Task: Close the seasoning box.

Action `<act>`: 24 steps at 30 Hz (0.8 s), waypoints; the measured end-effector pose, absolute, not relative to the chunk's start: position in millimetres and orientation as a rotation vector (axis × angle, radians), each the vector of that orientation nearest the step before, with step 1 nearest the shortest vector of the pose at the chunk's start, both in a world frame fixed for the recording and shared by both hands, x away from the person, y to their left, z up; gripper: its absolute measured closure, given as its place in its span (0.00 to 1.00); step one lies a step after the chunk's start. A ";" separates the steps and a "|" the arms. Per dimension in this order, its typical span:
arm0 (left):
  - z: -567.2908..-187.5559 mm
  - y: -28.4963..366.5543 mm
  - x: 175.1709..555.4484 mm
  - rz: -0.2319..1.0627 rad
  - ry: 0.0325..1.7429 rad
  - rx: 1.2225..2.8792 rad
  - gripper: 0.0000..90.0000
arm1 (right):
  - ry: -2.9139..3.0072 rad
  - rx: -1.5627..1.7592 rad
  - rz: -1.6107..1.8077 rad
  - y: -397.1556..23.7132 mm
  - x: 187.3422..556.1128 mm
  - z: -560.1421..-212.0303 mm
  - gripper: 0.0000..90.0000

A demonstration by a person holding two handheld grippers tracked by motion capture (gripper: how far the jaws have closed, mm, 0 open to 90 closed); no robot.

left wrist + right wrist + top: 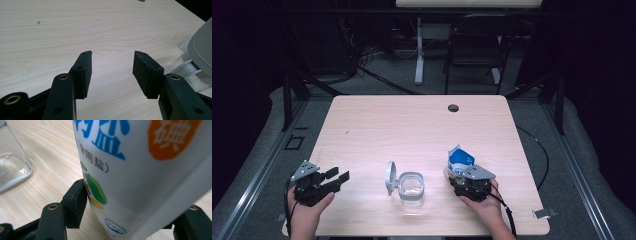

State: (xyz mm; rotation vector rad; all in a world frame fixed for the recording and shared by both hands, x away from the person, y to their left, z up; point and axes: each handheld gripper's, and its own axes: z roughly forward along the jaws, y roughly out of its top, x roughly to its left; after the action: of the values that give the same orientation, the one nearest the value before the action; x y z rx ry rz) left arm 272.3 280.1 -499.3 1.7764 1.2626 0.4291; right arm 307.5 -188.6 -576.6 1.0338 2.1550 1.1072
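Two grippers, one job: salt into jar. Right gripper (pixel 469 184) jaws closed on salt bag (pixel 460 161), near-right of table (pixel 377 120); bag upright, long axis approx vertical, opened top facing up, tilted slightly away. Glass jar (pixel 411 187) centre-front, lid (pixel 390 177) flipped open at its left. Left gripper (pixel 334 178) jaws wide apart, holding nothing. Bag gripped; pour probably not yet begun.

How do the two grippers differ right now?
The left gripper has its jaws spread with bare table between them; the right gripper is closed on the salt bag. The left sits at the near left corner, apart from the jar; the right sits right of the jar. A hand holds each.
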 end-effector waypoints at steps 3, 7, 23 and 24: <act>-499.5 280.0 272.3 0.429 1.262 1.777 0.56 | 2.157 1.028 1.111 -188.6 307.5 -576.7 0.42; -499.4 279.9 272.2 0.429 1.261 1.776 0.56 | 2.169 1.010 1.105 -189.4 308.3 -576.4 0.43; -500.3 281.2 272.5 0.426 1.265 1.774 0.56 | 2.178 1.005 1.109 -190.0 308.2 -576.1 0.43; -500.3 281.2 272.6 0.426 1.265 1.774 0.56 | 2.177 1.006 1.113 -190.0 308.2 -576.3 0.44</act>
State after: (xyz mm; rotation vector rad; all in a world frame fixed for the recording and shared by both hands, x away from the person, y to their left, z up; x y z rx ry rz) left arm 272.6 281.2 -500.3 1.7736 1.2650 0.4259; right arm 308.2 -190.0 -576.3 1.0056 2.1766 1.1129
